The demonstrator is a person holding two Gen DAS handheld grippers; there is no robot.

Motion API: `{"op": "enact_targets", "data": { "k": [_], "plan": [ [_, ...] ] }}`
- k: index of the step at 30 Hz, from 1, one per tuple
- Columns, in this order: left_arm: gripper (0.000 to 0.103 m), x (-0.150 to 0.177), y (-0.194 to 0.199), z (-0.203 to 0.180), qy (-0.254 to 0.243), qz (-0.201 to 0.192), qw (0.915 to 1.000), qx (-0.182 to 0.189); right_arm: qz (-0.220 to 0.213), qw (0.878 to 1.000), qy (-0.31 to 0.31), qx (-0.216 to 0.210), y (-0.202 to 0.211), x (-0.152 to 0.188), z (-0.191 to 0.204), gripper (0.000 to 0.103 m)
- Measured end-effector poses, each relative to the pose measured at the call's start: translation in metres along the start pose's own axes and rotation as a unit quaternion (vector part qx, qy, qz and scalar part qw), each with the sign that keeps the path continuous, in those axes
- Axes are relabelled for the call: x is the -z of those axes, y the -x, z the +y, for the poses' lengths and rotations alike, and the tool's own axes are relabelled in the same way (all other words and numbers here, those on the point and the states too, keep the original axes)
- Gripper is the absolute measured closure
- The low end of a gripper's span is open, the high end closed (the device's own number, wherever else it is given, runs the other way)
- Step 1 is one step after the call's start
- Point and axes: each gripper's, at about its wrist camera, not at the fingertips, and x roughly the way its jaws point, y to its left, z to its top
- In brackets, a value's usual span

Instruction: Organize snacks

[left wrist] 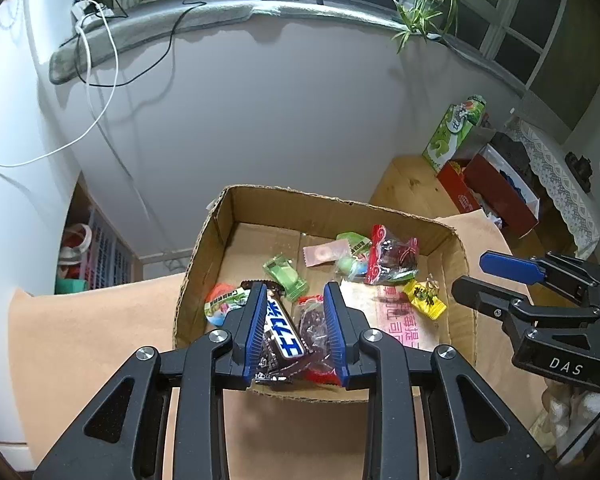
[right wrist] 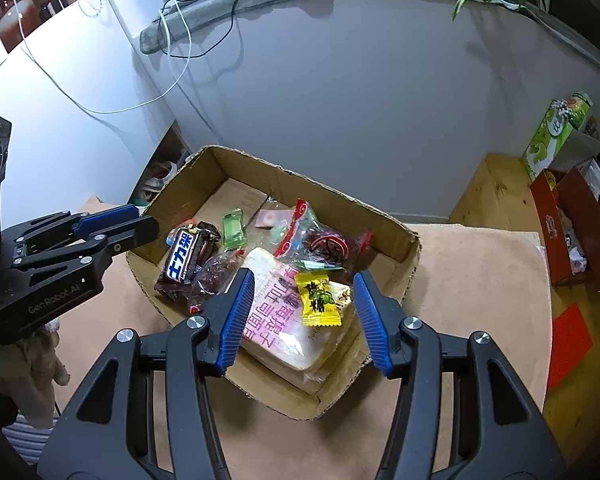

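Two hand-held grippers work over one open cardboard box that sits on a tan mat. The left gripper stands with its blue pads apart; a chocolate bar with a white and blue label and a dark clear packet show in the gap, lying in the box. The right wrist view shows that gripper at 9 o'clock of the box, outside the wall and holding nothing. The right gripper is spread wide, nothing clamped, its fingers either side of a bread bag with pink lettering at the near end of the box. A yellow candy lies on top of the bread bag.

Box contents, right wrist view:
- chocolate bar at 9 o'clock, touching the dark clear packet
- green candy at 11 o'clock
- pink wrapper at 12 o'clock, part hidden
- red-edged clear bag near centre, overlapping the bread bag's far end

In the left wrist view an orange and green snack lies in the box's near left corner.

Outside the box, at 2 o'clock, a green carton and a red box stand on a wooden surface. A potted plant sits on the window ledge at 1 o'clock
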Motion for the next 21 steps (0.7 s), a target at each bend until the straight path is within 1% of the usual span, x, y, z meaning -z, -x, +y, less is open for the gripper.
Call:
{"op": "enact_targets", "data": {
  "k": [1, 3, 4, 5, 6, 9, 11, 16, 18, 20, 21],
  "plan": [
    [0.068, 0.000, 0.001, 0.000, 0.000, -0.002, 1.0000, -0.001, 0.000, 1.000, 0.000, 0.001, 0.001, 0.001, 0.000, 0.049],
    [0.067, 0.001, 0.004, 0.000, -0.001, -0.005, 1.0000, -0.003, 0.000, 1.000, -0.001, 0.002, 0.002, 0.003, 0.000, 0.047],
    [0.067, 0.001, 0.005, 0.000, -0.001, -0.006, 1.0000, -0.004, 0.000, 1.000, -0.002, 0.003, 0.003, 0.004, 0.000, 0.039],
    [0.067, 0.001, 0.006, -0.001, -0.002, -0.008, 1.0000, -0.004, -0.002, 1.000, -0.001, 0.003, 0.005, 0.005, 0.000, 0.028],
    [0.067, 0.002, 0.007, -0.001, -0.003, -0.009, 0.9999, -0.004, -0.006, 1.000, -0.001, 0.004, 0.007, 0.006, 0.001, 0.025],
    [0.066, 0.003, 0.009, -0.003, -0.005, -0.009, 0.9999, -0.006, -0.011, 1.000, 0.001, 0.007, 0.012, 0.008, 0.003, 0.024],
    [0.057, 0.005, 0.012, -0.003, -0.005, -0.011, 0.9999, -0.007, -0.013, 1.000, 0.002, 0.013, 0.015, 0.009, 0.005, 0.024],
    [0.056, 0.008, 0.019, -0.004, -0.007, -0.016, 0.9998, -0.011, -0.016, 0.999, 0.002, 0.032, 0.024, 0.013, 0.008, 0.024],
    [0.054, 0.010, 0.025, -0.004, -0.006, -0.020, 0.9997, -0.014, -0.018, 0.999, 0.003, 0.041, 0.027, 0.015, 0.011, 0.023],
    [0.047, 0.013, 0.030, -0.002, -0.001, -0.024, 0.9996, -0.014, -0.022, 0.998, 0.005, 0.050, 0.033, 0.017, 0.014, 0.019],
    [0.045, 0.014, 0.032, -0.001, 0.003, -0.025, 0.9996, -0.015, -0.026, 0.998, 0.005, 0.054, 0.037, 0.019, 0.016, 0.016]
  ]
}}
